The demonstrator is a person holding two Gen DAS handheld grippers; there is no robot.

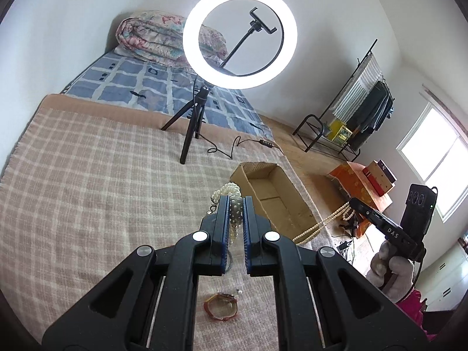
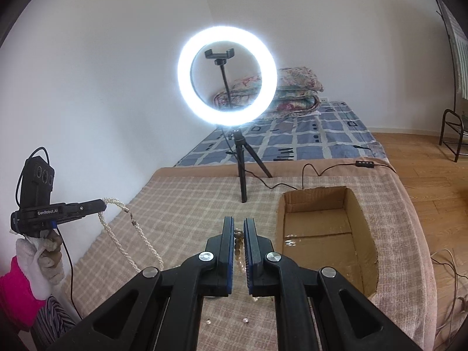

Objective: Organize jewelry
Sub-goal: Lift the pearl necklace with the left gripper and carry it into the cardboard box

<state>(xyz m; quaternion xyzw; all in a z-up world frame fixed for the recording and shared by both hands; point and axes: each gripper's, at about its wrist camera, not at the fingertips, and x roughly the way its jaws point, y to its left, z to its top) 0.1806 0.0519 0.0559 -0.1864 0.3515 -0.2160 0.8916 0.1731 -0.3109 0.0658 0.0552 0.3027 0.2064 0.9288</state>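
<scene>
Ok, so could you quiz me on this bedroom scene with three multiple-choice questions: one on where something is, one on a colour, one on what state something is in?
1. Where does the cardboard box sit? A on the checked blanket; B on a chair; C in a drawer.
2. What colour is the pearl necklace? A black; B white; C green.
3. The left gripper is: A wide open and empty; B holding a watch; C shut on the necklace.
Answers: A, the box rests on the blanket near its edge; B, its beads are creamy white; C, its jaws pinch the strand between them.
</scene>
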